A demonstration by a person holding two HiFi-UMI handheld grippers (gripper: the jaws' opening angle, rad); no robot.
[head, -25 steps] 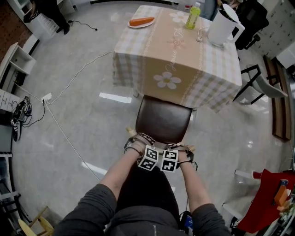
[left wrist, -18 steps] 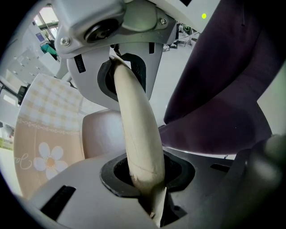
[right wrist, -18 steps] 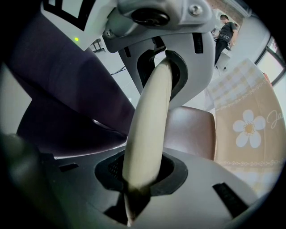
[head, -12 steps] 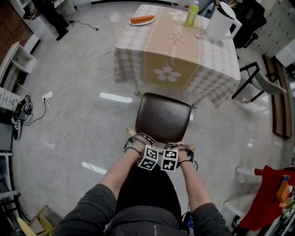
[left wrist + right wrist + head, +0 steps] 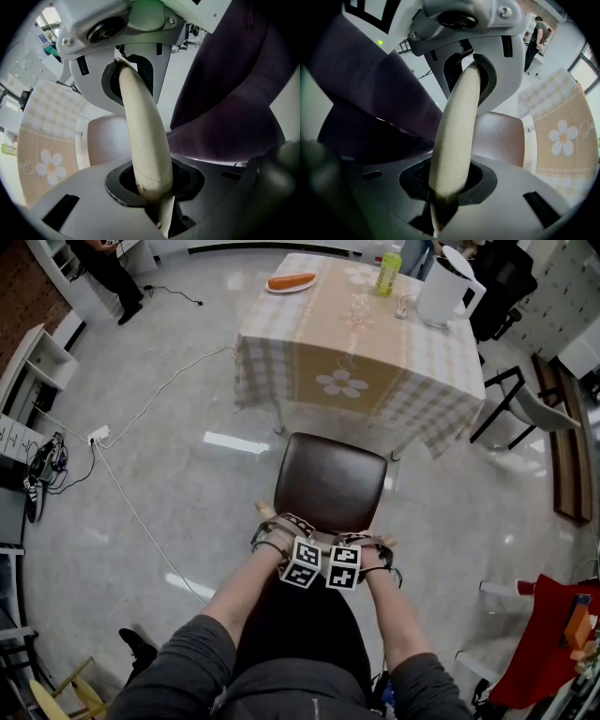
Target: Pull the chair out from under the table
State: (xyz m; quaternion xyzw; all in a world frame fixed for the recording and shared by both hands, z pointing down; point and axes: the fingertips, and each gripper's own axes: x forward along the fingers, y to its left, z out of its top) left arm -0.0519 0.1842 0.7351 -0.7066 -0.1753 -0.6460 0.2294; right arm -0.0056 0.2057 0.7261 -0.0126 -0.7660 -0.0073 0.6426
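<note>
I had both tools clamped on the chair [image 5: 330, 482], one at each end of its pale wooden back rail [image 5: 140, 101]. In the left gripper view, the left tool [image 5: 143, 136] had its jaws only partly apart, top and bottom pressed onto the rail, which ran straight through the gap. The right gripper view showed the same for the right tool [image 5: 452, 140]: jaws closed onto the rail, nothing else between them. Both tools pointed down at the floor, and their marker cubes [image 5: 322, 565] sat side by side, nearly touching, at the near edge of the chair.

The chair stood on the shiny grey floor just on the near side of the counter [image 5: 375, 343]. Its brown seat lay fully in the open, with its far edge close to the hanging hem of the checked cloth with the flower print. The chair back was the part nearest me, above my lap.

On the far end of the counter I saw an orange carrot on a plate [image 5: 289, 281] at the left, a green bottle [image 5: 388, 271] near the middle and a white jug [image 5: 445, 287] at the right. A white cable [image 5: 141, 409] trailed over the floor to the left, and a black-framed chair [image 5: 525, 409] stood to the right of the counter, well apart from mine
</note>
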